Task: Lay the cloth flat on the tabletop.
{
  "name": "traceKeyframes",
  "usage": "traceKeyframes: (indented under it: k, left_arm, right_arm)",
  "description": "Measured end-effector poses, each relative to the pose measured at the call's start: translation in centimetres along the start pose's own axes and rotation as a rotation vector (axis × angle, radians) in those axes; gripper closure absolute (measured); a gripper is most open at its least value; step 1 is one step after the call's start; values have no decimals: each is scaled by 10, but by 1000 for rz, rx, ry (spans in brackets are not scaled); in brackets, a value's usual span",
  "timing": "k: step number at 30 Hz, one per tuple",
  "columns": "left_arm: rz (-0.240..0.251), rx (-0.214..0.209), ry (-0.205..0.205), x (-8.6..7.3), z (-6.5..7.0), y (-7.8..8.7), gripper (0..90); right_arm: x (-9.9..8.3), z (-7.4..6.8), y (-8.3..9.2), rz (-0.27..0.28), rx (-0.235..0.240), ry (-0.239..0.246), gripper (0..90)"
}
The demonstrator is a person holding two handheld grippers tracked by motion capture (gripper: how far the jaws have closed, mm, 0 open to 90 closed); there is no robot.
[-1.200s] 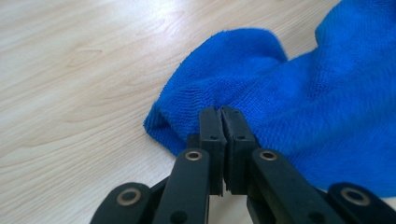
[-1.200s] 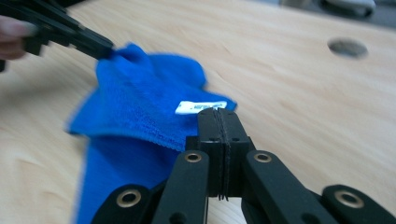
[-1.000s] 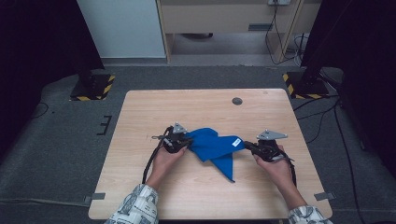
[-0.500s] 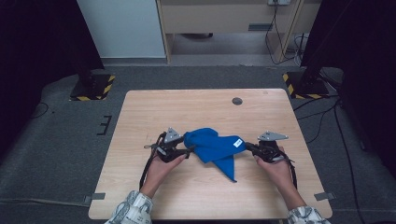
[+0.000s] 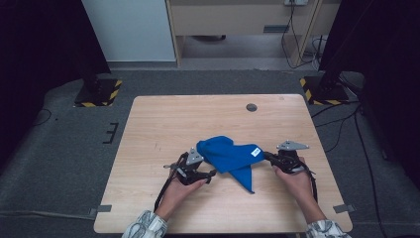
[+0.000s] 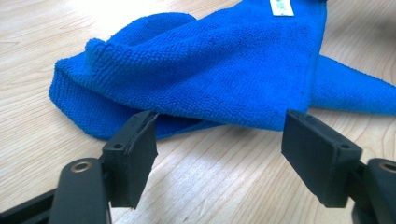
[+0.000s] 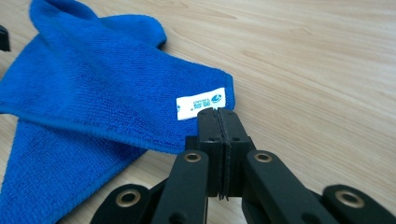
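Blue cloth [image 5: 228, 156] bunched mid-table [image 5: 163, 119], centre of high view, white tag [image 7: 201, 103] near its right corner. Left gripper [image 5: 212, 174] just lower left of cloth, jaws just opening, now wide apart, nothing between, cloth edge just beyond pads. Right gripper [image 5: 266, 155] at cloth's right corner, jaws pressed together, pinching cloth edge beside tag.

wooden table [image 5: 163, 119], grey carpet floor [image 5: 59, 148], pale cabinet [image 5: 131, 29]

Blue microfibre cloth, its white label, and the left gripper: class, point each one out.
Blue microfibre cloth [image 6: 210, 70], left gripper view, middle of the folded top layer.
White label [image 7: 201, 103], right gripper view, its centre.
Left gripper [image 5: 210, 174], high view, between the fingertips.
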State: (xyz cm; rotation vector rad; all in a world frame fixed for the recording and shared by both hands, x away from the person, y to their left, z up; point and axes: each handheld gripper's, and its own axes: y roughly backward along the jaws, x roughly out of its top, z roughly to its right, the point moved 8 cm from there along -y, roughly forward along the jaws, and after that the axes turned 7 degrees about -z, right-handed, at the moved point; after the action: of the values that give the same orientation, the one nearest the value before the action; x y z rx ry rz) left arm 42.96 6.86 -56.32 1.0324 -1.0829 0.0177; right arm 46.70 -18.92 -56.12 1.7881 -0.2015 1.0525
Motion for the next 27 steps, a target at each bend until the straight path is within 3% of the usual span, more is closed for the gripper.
traceKeyframes:
  k: [6,12,16,17,21,25,27]
  left_arm:
    - [4,-14,-9,3,9,-8,193]
    - [-12,4,-15,4,11,-21,211]
    - [-44,1,-21,4,8,-28,312]
    - [-58,-13,-27,2,8,-30,413]
    - [-73,5,-38,0,5,-33,555]
    - [-61,15,-49,1,3,-32,761]
    - [-43,10,-53,4,3,-27,823]
  right_arm:
    - [0,-3,2,5,12,5,894]
    - [1,-7,2,5,25,13,894]
    - [1,-9,2,3,34,22,894]
    - [0,-10,2,0,34,21,894]
    - [1,-12,2,2,39,26,894]
    - [3,-14,3,14,40,28,894]
    - [4,-15,3,18,41,31,894]
